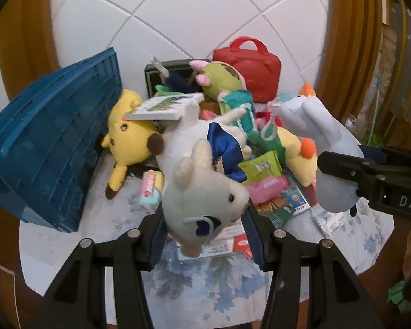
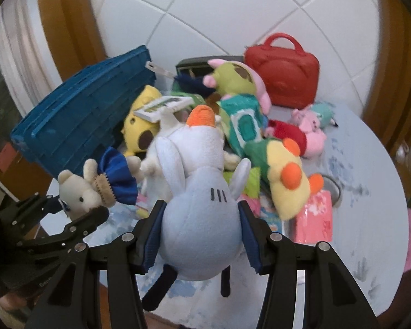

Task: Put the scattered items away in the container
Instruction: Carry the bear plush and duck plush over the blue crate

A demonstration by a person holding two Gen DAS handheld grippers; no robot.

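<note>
My left gripper [image 1: 205, 233] is shut on the head of a white bear plush [image 1: 205, 192] with a blue bow, lifted above the table. My right gripper [image 2: 200, 235] is shut on the round body of a pale blue plush [image 2: 197, 213] with an orange beak, also held in the air. Each view shows the other gripper: the right gripper [image 1: 350, 181] with the blue plush [image 1: 323, 137], and the left gripper [image 2: 74, 208] with the bear [image 2: 76, 189]. A blue slatted crate [image 1: 49, 148] [image 2: 82, 120] stands tilted at the table's left, its opening hidden from both views.
A heap of plush toys and snack packets covers the round table [image 1: 194, 279] with its floral cloth: a yellow plush [image 1: 131, 139], a green plush [image 2: 233, 79], a pink plush [image 2: 312, 134]. A red case [image 2: 285, 74] and a dark box [image 1: 167, 68] stand at the back by the tiled wall.
</note>
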